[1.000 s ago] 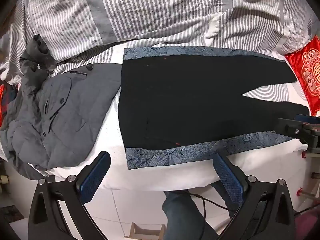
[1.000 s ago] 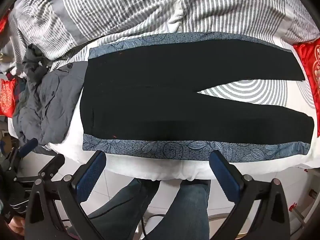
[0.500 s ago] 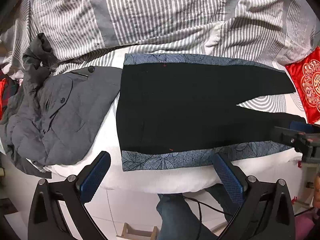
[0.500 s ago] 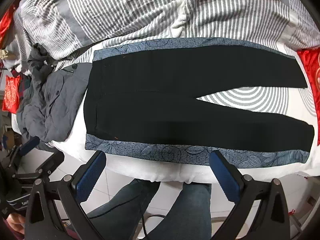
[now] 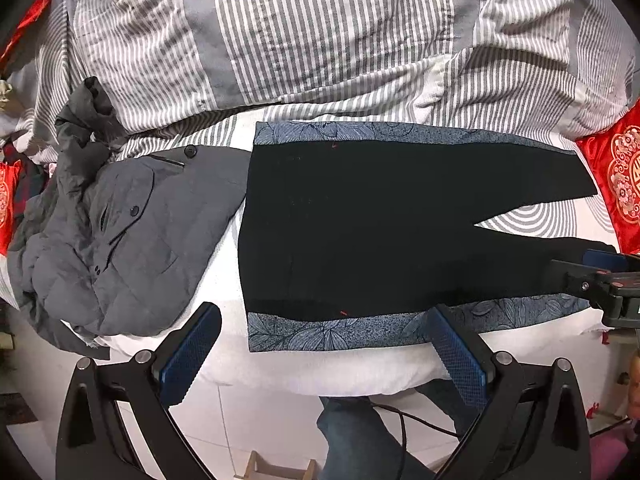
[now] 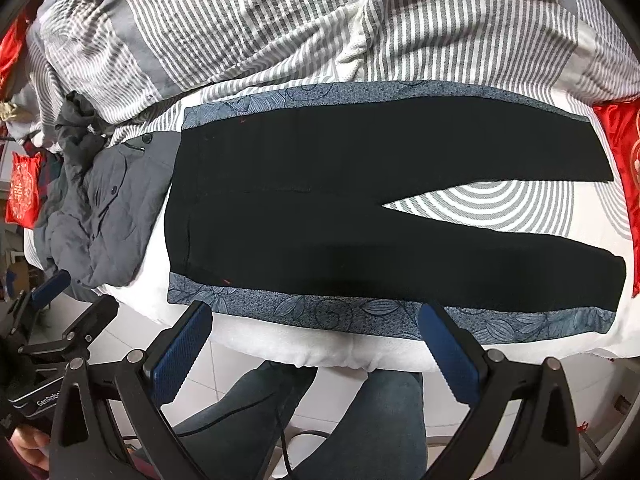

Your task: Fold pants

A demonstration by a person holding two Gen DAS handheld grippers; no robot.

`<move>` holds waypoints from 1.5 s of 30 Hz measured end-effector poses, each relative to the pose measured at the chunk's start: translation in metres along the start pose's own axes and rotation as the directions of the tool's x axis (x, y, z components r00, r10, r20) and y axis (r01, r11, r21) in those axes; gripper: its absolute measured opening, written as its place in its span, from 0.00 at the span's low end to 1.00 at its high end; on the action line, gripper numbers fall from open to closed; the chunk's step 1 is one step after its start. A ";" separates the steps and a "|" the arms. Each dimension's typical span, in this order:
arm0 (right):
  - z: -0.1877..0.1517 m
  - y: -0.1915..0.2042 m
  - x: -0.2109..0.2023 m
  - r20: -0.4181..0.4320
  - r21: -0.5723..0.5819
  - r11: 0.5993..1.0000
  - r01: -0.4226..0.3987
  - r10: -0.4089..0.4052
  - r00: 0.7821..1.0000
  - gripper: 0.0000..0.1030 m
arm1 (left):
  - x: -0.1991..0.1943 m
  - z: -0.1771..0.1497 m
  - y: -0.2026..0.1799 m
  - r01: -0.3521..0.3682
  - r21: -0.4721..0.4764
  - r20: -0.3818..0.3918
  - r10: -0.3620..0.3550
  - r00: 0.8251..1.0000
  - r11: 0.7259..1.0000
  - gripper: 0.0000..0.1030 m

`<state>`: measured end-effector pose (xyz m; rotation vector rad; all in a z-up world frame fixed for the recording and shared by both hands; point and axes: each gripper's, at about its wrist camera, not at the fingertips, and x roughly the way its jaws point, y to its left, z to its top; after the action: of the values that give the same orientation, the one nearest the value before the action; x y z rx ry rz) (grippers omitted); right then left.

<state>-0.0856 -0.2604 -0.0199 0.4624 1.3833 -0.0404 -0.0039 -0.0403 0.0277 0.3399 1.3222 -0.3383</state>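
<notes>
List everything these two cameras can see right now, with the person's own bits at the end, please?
pants: one, black, spread flat on the bed, waist to the left, legs splayed to the right.
patterned cloth: one, blue-grey floral, under the pants.
jacket: one, grey quilted, crumpled left of the pants.
duvet: one, grey and white striped, bunched behind the pants.
cushions: red with gold pattern, at least one at each end of the bed.
bed sheet: white with grey rings, showing between the legs.
left gripper: black with blue pads, open, at the near bed edge.
right gripper: same, open.
person's legs: blue jeans, below the bed.
</notes>
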 end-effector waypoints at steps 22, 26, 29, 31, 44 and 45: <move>0.003 -0.012 0.001 -0.013 -0.004 1.000 -0.029 0.029 1.000 1.00 | -0.007 0.001 -0.012 -0.049 -0.002 0.013 0.049 0.999 0.999 1.00; 0.006 -0.020 -0.002 -0.013 -0.006 0.999 -0.046 0.046 0.999 1.00 | -0.010 0.001 -0.019 -0.059 -0.017 0.005 0.059 0.998 0.998 1.00; 0.006 -0.026 -0.003 -0.028 -0.022 0.998 -0.055 0.055 0.998 1.00 | -0.012 -0.002 -0.025 -0.066 -0.040 -0.008 0.065 0.998 0.997 1.00; 0.006 -0.031 -0.004 -0.041 -0.040 0.998 -0.058 0.056 0.998 1.00 | -0.014 -0.006 -0.028 -0.072 -0.072 -0.016 0.071 0.997 0.995 1.00; -0.012 -0.064 0.016 -0.133 -0.078 0.991 -0.105 0.094 0.987 1.00 | -0.005 -0.033 -0.039 -0.093 -0.290 -0.063 0.078 0.995 0.953 1.00; -0.015 -0.064 0.016 -0.131 -0.077 0.991 -0.110 0.099 0.986 1.00 | -0.005 -0.034 -0.038 -0.089 -0.287 -0.057 0.076 0.996 0.954 1.00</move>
<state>-0.1150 -0.3094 -0.0554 0.4730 1.4772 0.1346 -0.0507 -0.0599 0.0237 0.1556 1.3759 -0.0642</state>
